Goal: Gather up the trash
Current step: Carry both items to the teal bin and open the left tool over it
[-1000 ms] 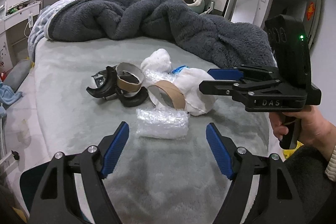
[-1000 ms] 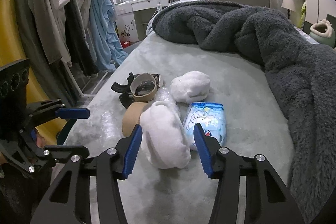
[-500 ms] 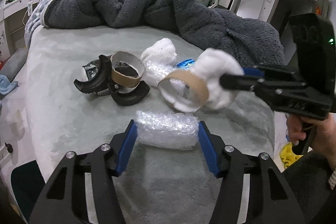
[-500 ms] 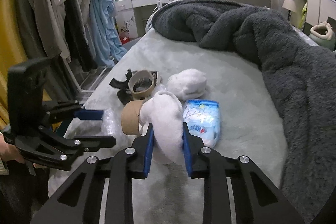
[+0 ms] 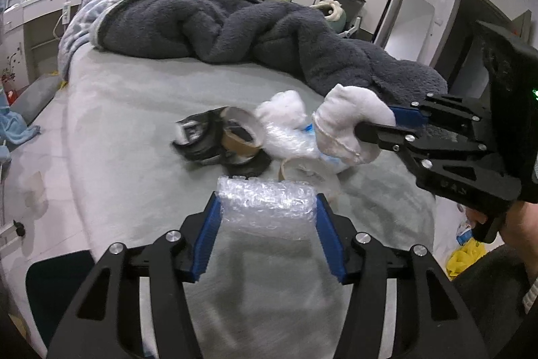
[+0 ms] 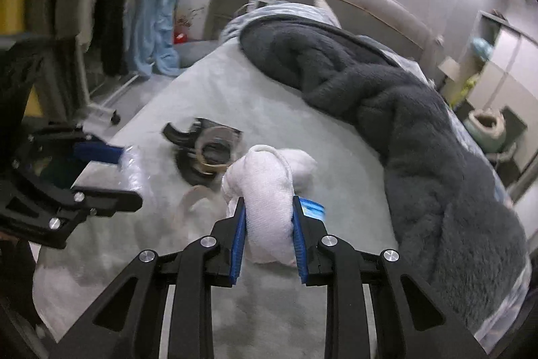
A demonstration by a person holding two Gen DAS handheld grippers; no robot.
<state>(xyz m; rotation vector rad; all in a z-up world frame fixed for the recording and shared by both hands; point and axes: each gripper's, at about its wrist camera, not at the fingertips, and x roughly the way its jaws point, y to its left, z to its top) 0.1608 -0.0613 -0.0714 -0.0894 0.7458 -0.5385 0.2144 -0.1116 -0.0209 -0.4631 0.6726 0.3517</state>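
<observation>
Our left gripper (image 5: 267,217) pinches the bubble wrap (image 5: 267,206) crosswise; our right gripper (image 6: 269,226) clamps the sock (image 6: 269,187), lifted right of the tape rolls (image 5: 240,137).

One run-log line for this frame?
left tongs: shut on bubble wrap | right tongs: shut on white sock | tape rolls: on bed

Both tools (image 5: 267,207) (image 6: 269,217) clamped, raised.

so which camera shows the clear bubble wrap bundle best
The left wrist view: the clear bubble wrap bundle sits sharp and central, pinched by the left gripper. In the right wrist view it is only a blurred edge at that gripper's blue pad.
</observation>
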